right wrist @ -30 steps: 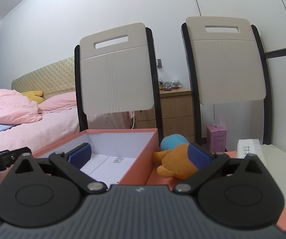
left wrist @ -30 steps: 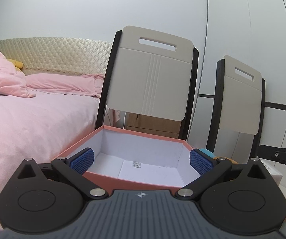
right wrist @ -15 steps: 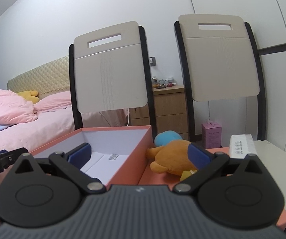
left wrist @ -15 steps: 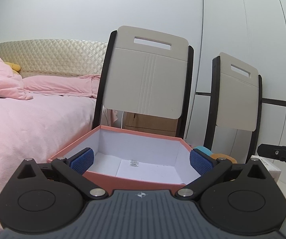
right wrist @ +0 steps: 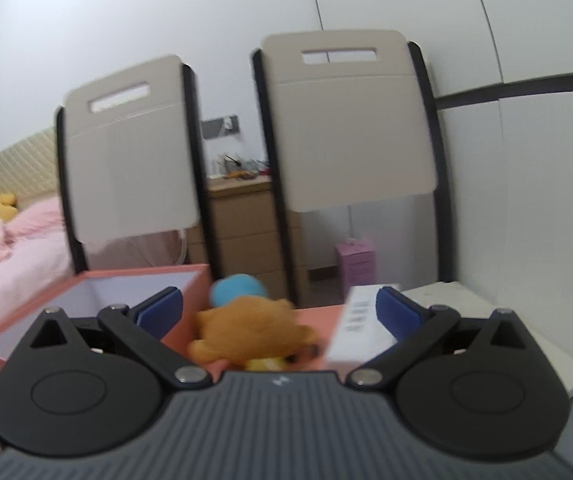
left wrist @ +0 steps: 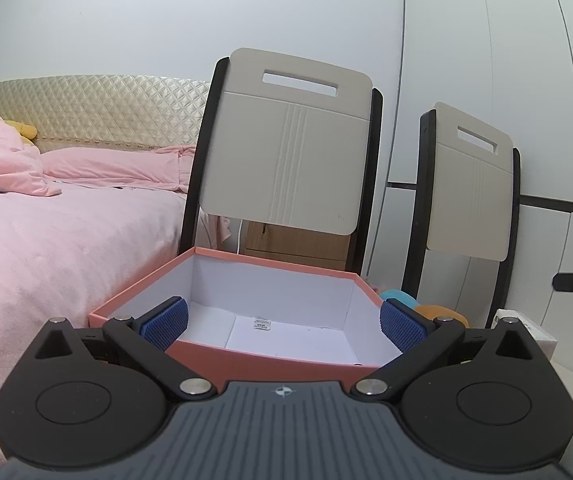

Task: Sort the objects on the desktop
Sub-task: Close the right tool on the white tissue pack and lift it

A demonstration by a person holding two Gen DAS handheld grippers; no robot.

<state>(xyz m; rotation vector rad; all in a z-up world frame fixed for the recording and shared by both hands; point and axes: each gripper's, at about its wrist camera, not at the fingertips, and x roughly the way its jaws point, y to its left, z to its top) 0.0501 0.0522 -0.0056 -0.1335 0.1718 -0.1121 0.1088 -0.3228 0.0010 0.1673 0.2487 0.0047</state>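
The left hand-held gripper (left wrist: 282, 326) is hovering with its jaws spread wide, nothing between the blue pads (left wrist: 165, 323), facing the open box (left wrist: 270, 360). The box is salmon outside and white inside, and a small label (left wrist: 261, 323) is lying on its floor; apart from that it is holding nothing. It is sitting at the near edge of the bench (left wrist: 570, 384), with the pink bed (left wrist: 58, 248) just to its left.

The right hand-held gripper (right wrist: 280, 314) is also standing wide open and gripping nothing. Its view is blurred. Between its pads (right wrist: 396, 312) the orange plush (right wrist: 252, 332) is lying on a salmon sheet (right wrist: 318, 316), just to the right of the box (right wrist: 86, 292), with a blue plush part (right wrist: 238, 290) showing behind it; whether the two are one toy I cannot tell. A white carton (right wrist: 360, 328) is lying just to the right of the plush, close against the inner face of the right pad; whether they are touching I cannot tell.

Two chairs (left wrist: 286, 152) are standing behind the bench, and a wooden cabinet (right wrist: 242, 232) is showing between them. A small pink box (right wrist: 354, 260) is standing farther back, under the right chair.
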